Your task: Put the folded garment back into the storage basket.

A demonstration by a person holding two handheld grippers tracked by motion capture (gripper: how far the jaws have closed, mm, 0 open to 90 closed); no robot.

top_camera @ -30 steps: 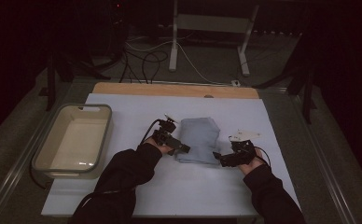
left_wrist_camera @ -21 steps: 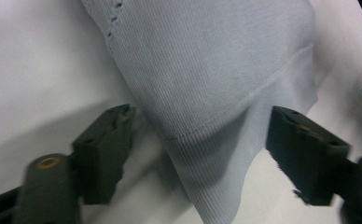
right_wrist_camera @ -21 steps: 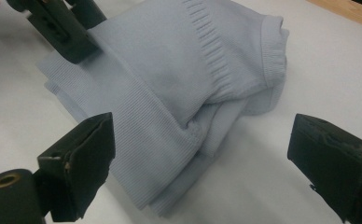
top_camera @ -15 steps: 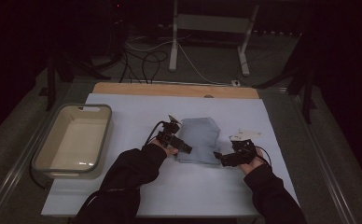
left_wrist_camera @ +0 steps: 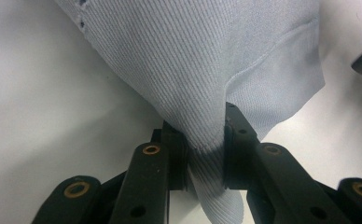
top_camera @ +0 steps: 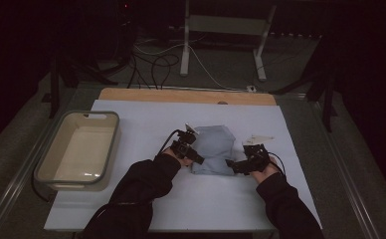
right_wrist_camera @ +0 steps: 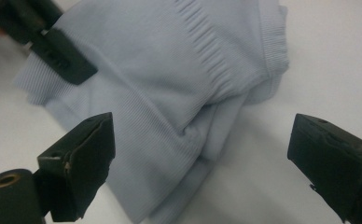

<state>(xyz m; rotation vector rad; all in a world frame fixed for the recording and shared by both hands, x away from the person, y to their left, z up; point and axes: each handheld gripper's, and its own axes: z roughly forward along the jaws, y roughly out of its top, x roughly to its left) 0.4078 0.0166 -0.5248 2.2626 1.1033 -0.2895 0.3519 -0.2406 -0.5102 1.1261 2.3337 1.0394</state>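
My left gripper point(left_wrist_camera: 206, 151), jaws just closed, pinches one edge of the folded pale-blue ribbed knit garment point(top_camera: 215, 149) mid-table. My right gripper point(right_wrist_camera: 202, 158) gapes wide: lifting now could unfold it.

One camera sits high on the person's side and looks forward and down over the whole tabletop point(top_camera: 131, 209); the room behind is too dark to make out. Two more cameras ride low, very close, each looking along its own black jaws. All three see the same pale blue cloth point(top_camera: 215, 149) point(left_wrist_camera: 207, 60) point(right_wrist_camera: 170, 93) near the table's middle.
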